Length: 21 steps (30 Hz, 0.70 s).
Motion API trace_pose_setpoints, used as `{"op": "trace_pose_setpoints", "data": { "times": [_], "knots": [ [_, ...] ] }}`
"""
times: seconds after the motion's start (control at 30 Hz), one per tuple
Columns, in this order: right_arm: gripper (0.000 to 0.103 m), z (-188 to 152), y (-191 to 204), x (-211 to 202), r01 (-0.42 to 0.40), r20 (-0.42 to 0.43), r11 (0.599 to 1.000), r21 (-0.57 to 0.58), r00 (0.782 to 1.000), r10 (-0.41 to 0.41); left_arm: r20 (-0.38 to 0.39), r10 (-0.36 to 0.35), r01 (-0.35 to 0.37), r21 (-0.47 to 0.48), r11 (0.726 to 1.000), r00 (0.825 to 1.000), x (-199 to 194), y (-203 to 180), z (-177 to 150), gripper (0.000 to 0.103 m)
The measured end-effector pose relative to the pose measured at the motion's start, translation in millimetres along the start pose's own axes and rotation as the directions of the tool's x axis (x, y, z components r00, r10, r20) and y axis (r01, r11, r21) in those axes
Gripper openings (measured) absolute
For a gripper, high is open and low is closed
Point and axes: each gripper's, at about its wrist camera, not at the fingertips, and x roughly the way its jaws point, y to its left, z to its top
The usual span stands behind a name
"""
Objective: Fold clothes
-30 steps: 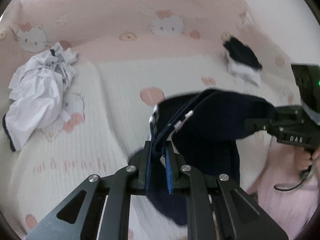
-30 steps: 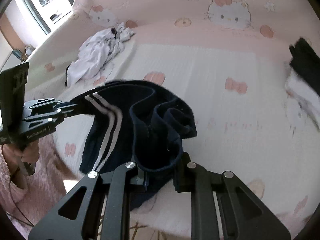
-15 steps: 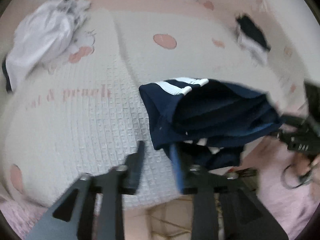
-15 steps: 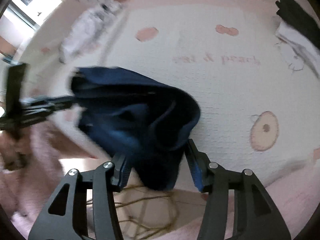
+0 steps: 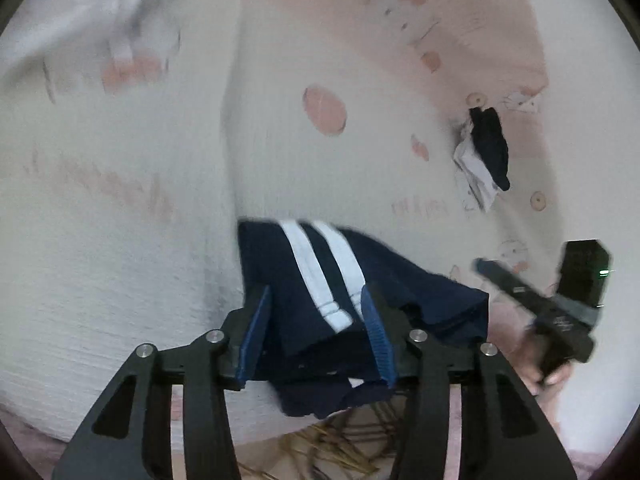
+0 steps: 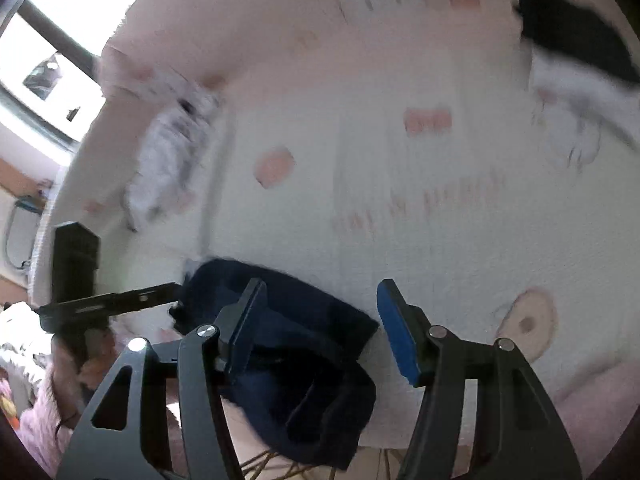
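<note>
A navy garment with two white stripes (image 5: 320,280) lies bunched at the near edge of the bed, partly hanging over it; it also shows in the right wrist view (image 6: 304,344). My left gripper (image 5: 316,304) is open, its blue-padded fingers either side of the garment, not closed on it. My right gripper (image 6: 320,300) is open wide, with the garment under its left finger. The right gripper shows in the left wrist view (image 5: 520,288), and the left gripper shows in the right wrist view (image 6: 120,300).
The bed has a white and pink cartoon-print cover (image 5: 160,160). A crumpled white garment (image 6: 164,160) lies at the far left. A folded black and white pile (image 5: 484,152) lies at the far right. Straw-like floor shows below the bed edge (image 5: 340,452).
Both grippers held the navy garment up a second ago. They have lowered it to the bed's near edge and opened, letting it go.
</note>
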Motion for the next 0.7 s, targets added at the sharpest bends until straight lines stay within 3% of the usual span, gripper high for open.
{"op": "trace_pose_setpoints", "data": {
  "times": [0.07,0.13,0.17,0.27,0.33,0.43,0.57,0.6,0.63,0.67,0.7],
  "knots": [
    [0.059,-10.5,-3.1,23.2,0.046,-0.086,0.999,-0.007,0.995,-0.047,-0.013,0.075,-0.074,0.027,0.997,0.997,6.7,-1.7,-6.9,0.048],
    [0.059,-24.4,-3.4,43.2,0.086,-0.167,0.995,-0.045,0.982,-0.093,0.006,0.165,-0.165,0.042,0.985,0.986,4.6,0.3,-11.6,0.039],
    [0.06,-30.5,0.0,45.0,0.106,-0.185,0.991,-0.083,0.975,-0.12,0.012,0.17,-0.17,0.033,0.985,0.985,1.9,2.5,-14.2,0.039],
    [0.064,-42.6,11.8,39.9,0.142,-0.179,0.975,-0.172,0.968,-0.173,0.021,0.117,-0.116,-0.034,0.993,0.993,-9.0,14.0,-19.2,0.039],
    [0.065,-48.1,18.7,34.0,0.152,-0.159,0.966,-0.208,0.969,-0.187,0.03,0.064,-0.062,-0.065,0.996,0.997,-13.7,19.2,-19.8,0.047],
    [0.065,-46.7,12.1,33.1,0.122,-0.173,0.982,-0.146,0.974,-0.146,0.033,0.018,-0.016,-0.068,0.998,0.999,-14.9,18.5,-20.4,0.063],
    [0.07,-43.2,-12.2,35.0,0.067,-0.206,0.998,0.012,0.976,-0.063,0.005,0.079,-0.079,-0.032,0.996,0.997,-3.2,12.0,-18.5,0.063],
    [0.071,-43.5,-16.1,38.8,0.061,-0.222,0.998,0.031,0.974,-0.053,-0.003,0.119,-0.119,-0.009,0.993,0.993,1.4,9.3,-18.3,0.057],
    [0.071,-43.7,-19.6,42.2,0.056,-0.236,0.997,0.049,0.971,-0.043,-0.001,0.129,-0.129,-0.001,0.992,0.992,2.0,7.7,-18.9,0.039],
    [0.072,-42.7,-19.1,42.6,0.051,-0.232,0.998,0.044,0.972,-0.04,0.005,0.133,-0.133,0.004,0.991,0.991,1.8,6.3,-19.6,0.031],
    [0.064,-41.6,-16.0,42.4,0.049,-0.228,0.998,0.026,0.973,-0.042,0.01,0.137,-0.137,0.01,0.991,0.991,1.5,5.0,-20.3,0.025]
  ]
}}
